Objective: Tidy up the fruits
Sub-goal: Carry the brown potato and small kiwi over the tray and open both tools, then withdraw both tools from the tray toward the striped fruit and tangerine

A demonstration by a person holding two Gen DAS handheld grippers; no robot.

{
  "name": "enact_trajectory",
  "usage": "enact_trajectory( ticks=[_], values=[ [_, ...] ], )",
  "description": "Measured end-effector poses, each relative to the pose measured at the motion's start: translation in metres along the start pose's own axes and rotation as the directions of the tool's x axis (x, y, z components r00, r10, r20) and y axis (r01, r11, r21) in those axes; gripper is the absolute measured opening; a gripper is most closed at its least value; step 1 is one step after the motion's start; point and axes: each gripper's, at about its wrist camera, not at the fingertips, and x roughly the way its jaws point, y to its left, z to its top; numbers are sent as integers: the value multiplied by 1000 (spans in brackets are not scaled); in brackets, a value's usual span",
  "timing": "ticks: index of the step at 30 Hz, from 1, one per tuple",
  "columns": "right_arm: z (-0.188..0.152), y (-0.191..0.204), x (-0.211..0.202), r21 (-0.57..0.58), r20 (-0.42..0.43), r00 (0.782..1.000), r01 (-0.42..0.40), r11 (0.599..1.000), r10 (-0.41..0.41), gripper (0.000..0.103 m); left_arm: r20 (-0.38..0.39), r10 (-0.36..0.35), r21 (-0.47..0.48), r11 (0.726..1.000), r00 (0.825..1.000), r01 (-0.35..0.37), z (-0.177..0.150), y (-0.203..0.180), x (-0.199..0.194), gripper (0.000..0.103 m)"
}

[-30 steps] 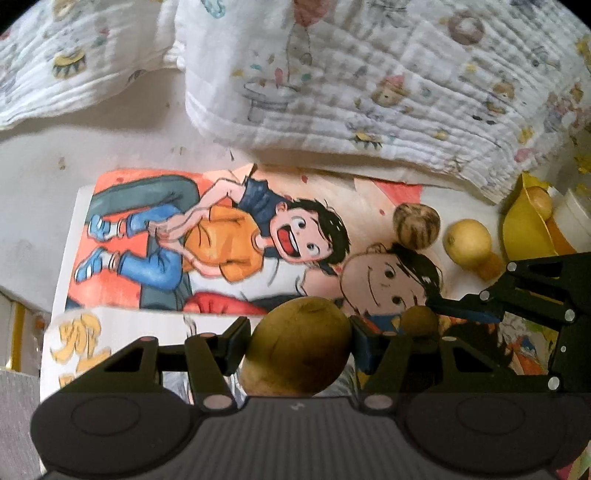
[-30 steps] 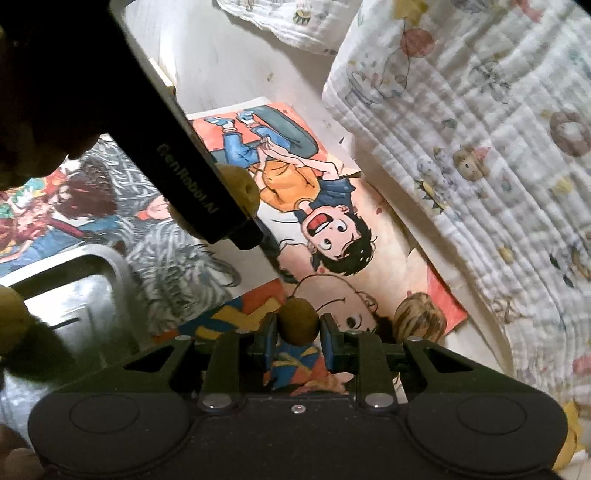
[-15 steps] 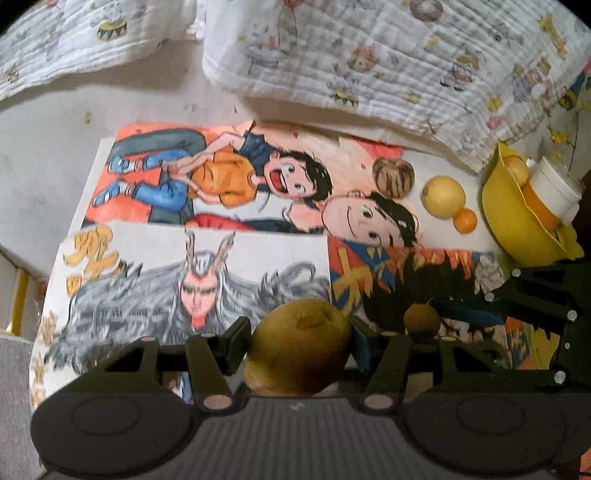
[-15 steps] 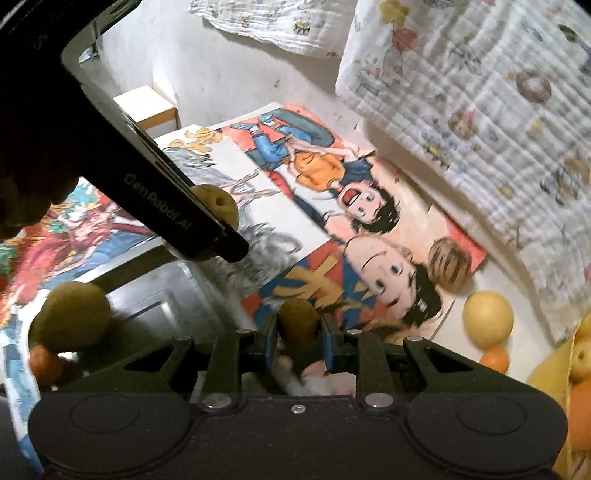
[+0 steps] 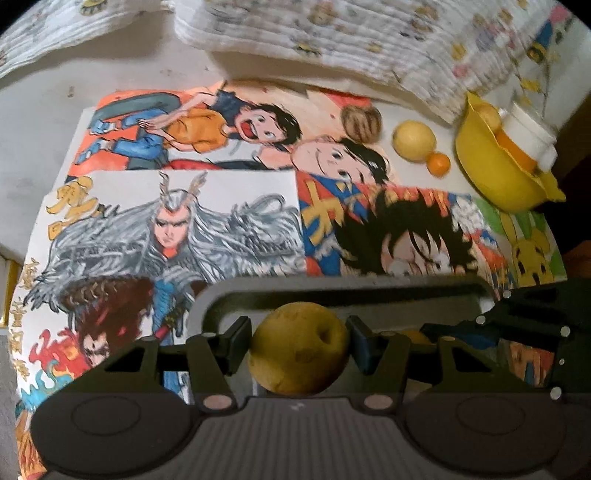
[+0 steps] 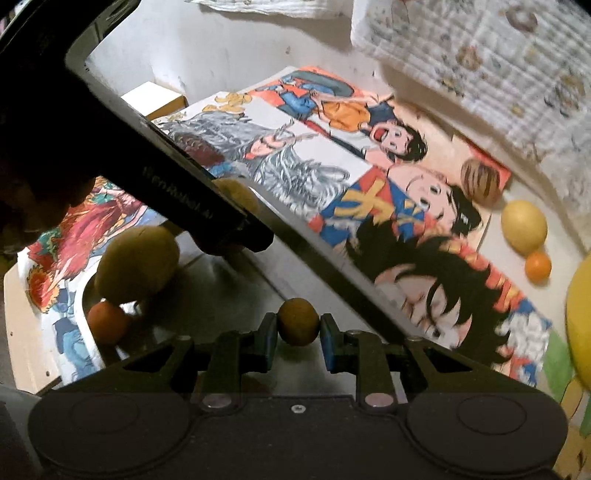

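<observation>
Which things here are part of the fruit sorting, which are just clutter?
Job:
- left gripper shut on large yellow-green fruit
- right gripper shut on small brown fruit
- metal tray, fruit already in it
- lemon, small orange, striped brown fruit
- yellow bowl

Clutter:
- cartoon posters
- patterned cloth
- white cup

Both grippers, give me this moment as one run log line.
left gripper: shut on large brown fruit | right gripper: shut on small brown fruit | both over metal tray | tray holds two fruits
</observation>
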Motion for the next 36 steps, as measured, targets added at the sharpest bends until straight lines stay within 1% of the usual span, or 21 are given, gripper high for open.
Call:
enact_trajectory(
  ticks=[5, 9, 11, 15, 16, 18, 20, 23, 26, 28, 30, 32, 33, 35, 36],
  values=[
    [-10, 0, -1, 68, -17, 1000, -4, 998, 5, 26, -2, 12, 78, 997, 1000, -12, -6, -10, -2, 60],
    [-14, -3, -2, 121, -28, 1000, -2, 993, 5, 26, -6, 22, 161, 987, 1000, -20, -10, -22, -3, 59],
    [-17, -4, -2, 140, -35, 999, 2, 990, 3, 27, -14, 30, 212, 977, 999, -26, -13, -29, -3, 59],
    [-19, -7, -3, 172, -38, 999, 11, 985, -5, 27, -16, 62, 325, 944, 998, -53, -19, -44, -1, 59],
    [-20, -7, -4, 174, -39, 999, 14, 985, -7, 27, -14, 67, 345, 937, 998, -58, -20, -46, -1, 59],
    [-21, -7, -5, 179, -40, 999, 19, 984, -12, 27, -18, 68, 359, 932, 998, -57, -20, -47, 0, 59],
    [-22, -8, -6, 189, -41, 999, 22, 982, -14, 28, -31, 63, 351, 935, 998, -48, -18, -46, 0, 59],
    [-24, -11, -9, 217, -37, 999, 16, 976, -8, 28, -50, 54, 314, 949, 997, -36, -15, -41, -1, 60],
    [-26, -14, -15, 239, -28, 1000, 13, 971, -7, 31, -59, 24, 238, 971, 998, -9, -12, -35, -5, 61],
    [-28, -14, -19, 250, -22, 1000, 16, 968, -11, 34, -58, 7, 192, 981, 998, 4, -11, -32, -8, 66],
    [-30, -14, -25, 257, -17, 1000, 20, 966, -17, 37, -55, 3, 153, 988, 998, 6, -11, -29, -12, 68],
    [-33, -14, -32, 264, -7, 1000, 19, 964, -18, 47, -49, 7, 115, 993, 999, -2, -11, -26, -19, 68],
    [-34, -14, -36, 265, -1, 1000, 15, 964, -15, 49, -41, 15, 93, 996, 999, -11, -11, -24, -24, 68],
    [-36, -12, -45, 261, 9, 1000, -5, 965, 3, 60, -19, 30, 41, 999, 999, -29, -12, -19, -34, 73],
    [-38, -12, -47, 257, 13, 1000, -16, 966, 13, 63, -6, 37, 18, 999, 999, -36, -14, -17, -40, 78]
  ],
)
